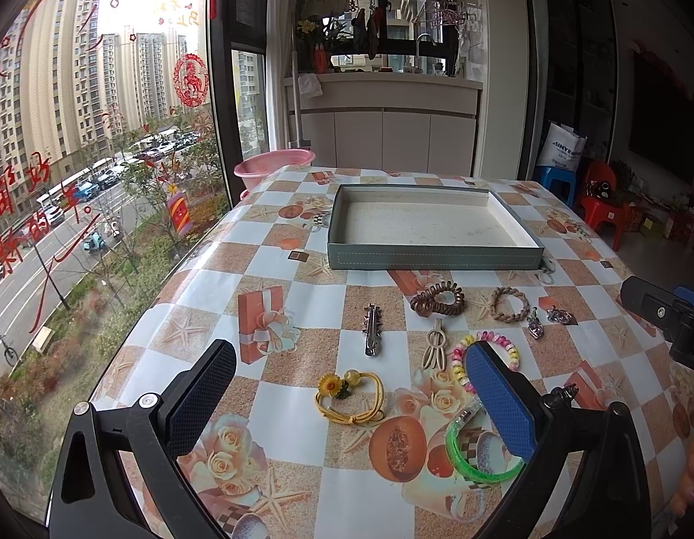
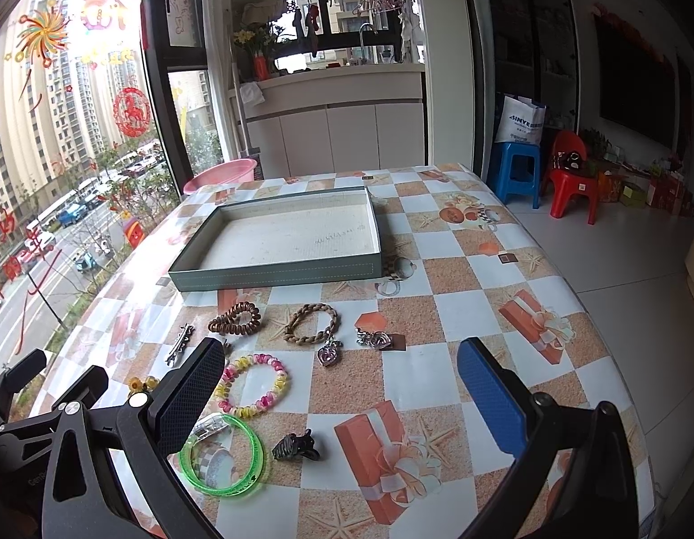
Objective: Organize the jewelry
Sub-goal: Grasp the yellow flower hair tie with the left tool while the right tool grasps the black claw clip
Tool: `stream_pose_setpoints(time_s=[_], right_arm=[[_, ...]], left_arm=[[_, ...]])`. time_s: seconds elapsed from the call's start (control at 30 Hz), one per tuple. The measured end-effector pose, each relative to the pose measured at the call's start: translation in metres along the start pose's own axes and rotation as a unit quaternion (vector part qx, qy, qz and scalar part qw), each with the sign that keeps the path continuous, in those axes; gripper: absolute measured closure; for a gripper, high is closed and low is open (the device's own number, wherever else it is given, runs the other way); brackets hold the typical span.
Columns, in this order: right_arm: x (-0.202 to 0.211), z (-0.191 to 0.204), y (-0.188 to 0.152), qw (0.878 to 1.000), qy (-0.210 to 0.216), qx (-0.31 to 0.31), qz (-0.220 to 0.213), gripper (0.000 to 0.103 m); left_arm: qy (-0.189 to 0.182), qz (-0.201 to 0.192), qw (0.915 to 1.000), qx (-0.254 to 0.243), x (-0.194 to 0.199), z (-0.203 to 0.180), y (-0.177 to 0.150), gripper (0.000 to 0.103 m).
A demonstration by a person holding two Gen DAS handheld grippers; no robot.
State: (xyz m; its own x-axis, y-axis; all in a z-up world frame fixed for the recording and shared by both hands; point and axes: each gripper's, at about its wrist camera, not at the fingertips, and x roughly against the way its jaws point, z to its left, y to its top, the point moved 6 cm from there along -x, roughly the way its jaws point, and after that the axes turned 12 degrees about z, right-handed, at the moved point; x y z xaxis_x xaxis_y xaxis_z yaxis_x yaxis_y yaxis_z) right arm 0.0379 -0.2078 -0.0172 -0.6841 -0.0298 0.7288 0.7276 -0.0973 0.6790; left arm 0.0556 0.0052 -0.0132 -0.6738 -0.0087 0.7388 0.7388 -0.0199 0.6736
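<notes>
A shallow grey-green tray (image 1: 432,261) (image 2: 275,275) with a white floor stands empty at the table's far middle. In front of it lie a brown coil hair tie (image 1: 438,300) (image 2: 234,319), a braided bracelet (image 1: 508,304) (image 2: 312,322), a silver clip (image 1: 371,329) (image 2: 178,345), a beige clip (image 1: 433,346), a multicoloured coil tie (image 1: 486,350) (image 2: 252,385), a yellow flower band (image 1: 349,397), a green bangle (image 1: 477,451) (image 2: 221,456), heart pendants (image 2: 374,339) and a dark claw clip (image 2: 295,447). My left gripper (image 1: 347,373) and right gripper (image 2: 342,368) are both open and empty above the table.
The table wears a checked cloth (image 2: 441,269). A pink basin (image 1: 275,166) sits beyond its far left corner by the window. Blue (image 2: 520,170) and red (image 2: 571,179) stools stand on the floor at the right. The right gripper shows at the left view's right edge (image 1: 670,314).
</notes>
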Motion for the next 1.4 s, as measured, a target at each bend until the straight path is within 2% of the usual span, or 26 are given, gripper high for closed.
stream_pose_setpoints(time_s=[0.43, 0.57, 0.73, 0.87, 1.07, 1.2, 1.4], right_arm=[[0.001, -0.001, 0.001, 1.0, 0.001, -0.002, 0.001, 0.0], [-0.001, -0.001, 0.001, 1.0, 0.0, 0.001, 0.007, 0.0], [-0.015, -0.01, -0.013, 0.999, 0.005, 0.003, 0.046, 0.0], [-0.031, -0.019, -0.03, 0.996, 0.014, -0.003, 0.09, 0.0], [-0.054, -0.041, -0.053, 0.988, 0.0, -0.015, 0.156, 0.0], [-0.062, -0.042, -0.06, 0.982, 0.022, -0.027, 0.184, 0.0], [-0.069, -0.01, -0.065, 0.979, 0.051, 0.02, 0.199, 0.004]], left_arm=[[0.003, 0.008, 1.0, 0.004, -0.003, 0.002, -0.002, 0.0], [0.016, 0.019, 0.9995, 0.02, -0.009, 0.011, -0.005, 0.0], [0.001, 0.066, 0.9961, 0.057, -0.031, 0.034, -0.013, 0.0], [-0.012, 0.106, 0.9931, 0.05, -0.048, 0.044, -0.02, 0.0], [-0.037, 0.157, 0.9855, 0.052, -0.077, 0.053, -0.026, 0.0], [-0.064, 0.168, 0.9832, 0.032, -0.087, 0.043, -0.025, 0.0], [-0.077, 0.174, 0.9817, 0.0, -0.097, 0.029, -0.022, 0.0]])
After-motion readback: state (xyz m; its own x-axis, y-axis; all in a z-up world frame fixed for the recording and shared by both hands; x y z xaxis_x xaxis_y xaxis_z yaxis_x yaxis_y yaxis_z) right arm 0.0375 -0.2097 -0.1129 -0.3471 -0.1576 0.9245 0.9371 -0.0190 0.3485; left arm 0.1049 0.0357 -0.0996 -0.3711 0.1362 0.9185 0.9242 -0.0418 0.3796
